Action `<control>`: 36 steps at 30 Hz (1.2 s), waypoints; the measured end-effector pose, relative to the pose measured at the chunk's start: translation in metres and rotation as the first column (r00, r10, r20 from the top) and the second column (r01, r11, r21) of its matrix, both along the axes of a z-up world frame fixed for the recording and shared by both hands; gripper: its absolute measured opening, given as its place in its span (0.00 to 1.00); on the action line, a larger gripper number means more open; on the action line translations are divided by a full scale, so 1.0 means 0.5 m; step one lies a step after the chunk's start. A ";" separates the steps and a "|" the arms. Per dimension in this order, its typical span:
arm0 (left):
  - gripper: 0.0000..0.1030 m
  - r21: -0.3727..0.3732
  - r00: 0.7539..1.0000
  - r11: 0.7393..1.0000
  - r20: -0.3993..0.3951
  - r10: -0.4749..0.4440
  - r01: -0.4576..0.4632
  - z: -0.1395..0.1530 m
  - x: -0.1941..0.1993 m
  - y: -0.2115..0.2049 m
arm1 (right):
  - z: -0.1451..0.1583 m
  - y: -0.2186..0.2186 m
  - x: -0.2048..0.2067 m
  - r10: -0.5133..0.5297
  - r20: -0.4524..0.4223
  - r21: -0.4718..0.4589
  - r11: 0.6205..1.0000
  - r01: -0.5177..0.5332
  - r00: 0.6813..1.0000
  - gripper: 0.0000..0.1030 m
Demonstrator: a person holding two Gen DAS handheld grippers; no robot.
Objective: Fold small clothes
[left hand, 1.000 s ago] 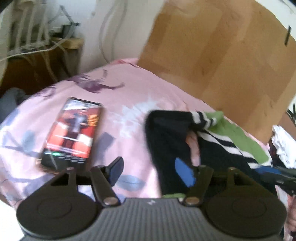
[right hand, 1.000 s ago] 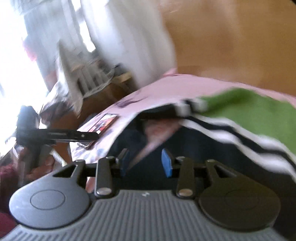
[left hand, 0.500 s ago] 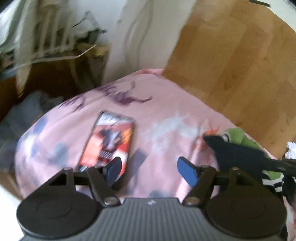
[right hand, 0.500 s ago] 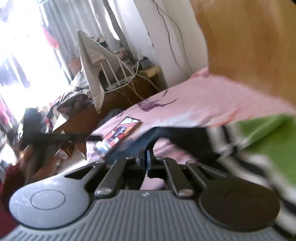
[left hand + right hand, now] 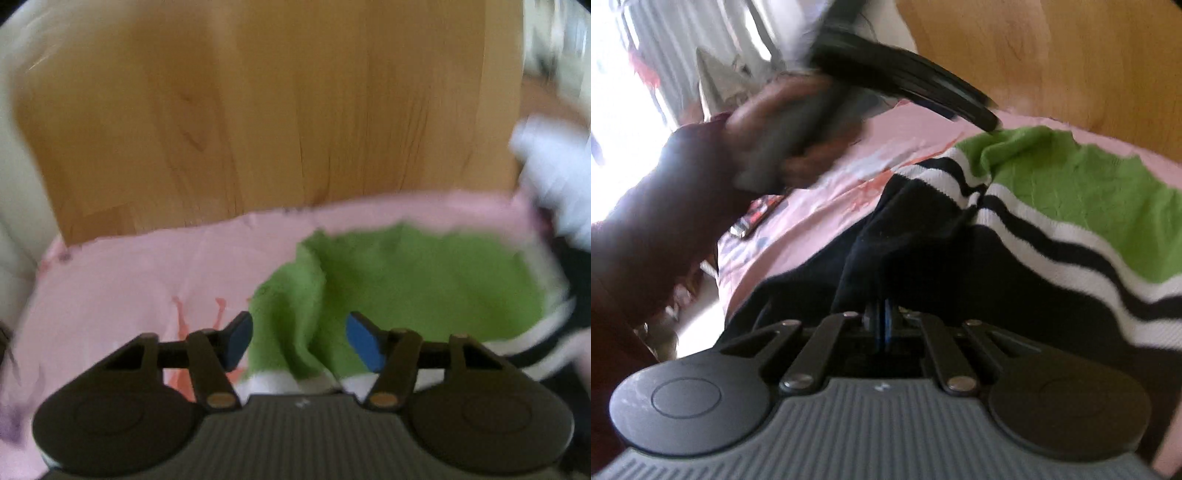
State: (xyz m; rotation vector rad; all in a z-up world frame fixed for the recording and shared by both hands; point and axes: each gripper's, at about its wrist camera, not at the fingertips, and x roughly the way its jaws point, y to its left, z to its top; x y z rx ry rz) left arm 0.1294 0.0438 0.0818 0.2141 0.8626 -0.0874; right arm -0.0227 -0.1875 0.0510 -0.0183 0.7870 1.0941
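Note:
A small knit sweater (image 5: 1052, 229), black with white stripes and a green top band, lies on the pink bedsheet (image 5: 916, 147). My right gripper (image 5: 881, 321) is shut on a fold of its black fabric (image 5: 871, 240). My left gripper (image 5: 295, 339) is open, its blue pads on either side of the green band's left edge (image 5: 406, 280), just above it. In the right wrist view the left gripper (image 5: 905, 88) and the hand holding it hover over the sweater's green corner.
A wooden headboard (image 5: 277, 110) rises right behind the bed. A phone (image 5: 757, 214) lies on the sheet to the left. White clothes (image 5: 554, 177) sit at the right edge. A drying rack and bright window stand at the far left.
My left gripper swung right from over the phone to the green band. My right gripper shut on the black fabric and stays shut on it.

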 end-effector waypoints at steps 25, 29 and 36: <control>0.77 -0.223 0.982 0.957 -0.057 0.178 -0.187 0.003 0.124 0.211 | 0.045 -0.093 0.231 -0.405 0.345 -0.094 0.882 0.461 0.847 0.61; 0.72 -0.282 0.989 0.949 -0.094 0.118 -0.140 -0.036 0.109 0.199 | 0.021 -0.133 0.229 -0.462 0.266 -0.090 0.862 0.498 0.846 0.62; 0.10 -0.298 0.989 0.944 -0.075 0.125 -0.142 -0.086 0.103 0.176 | -0.013 -0.091 0.200 -0.362 0.268 -0.118 0.908 0.403 0.893 0.34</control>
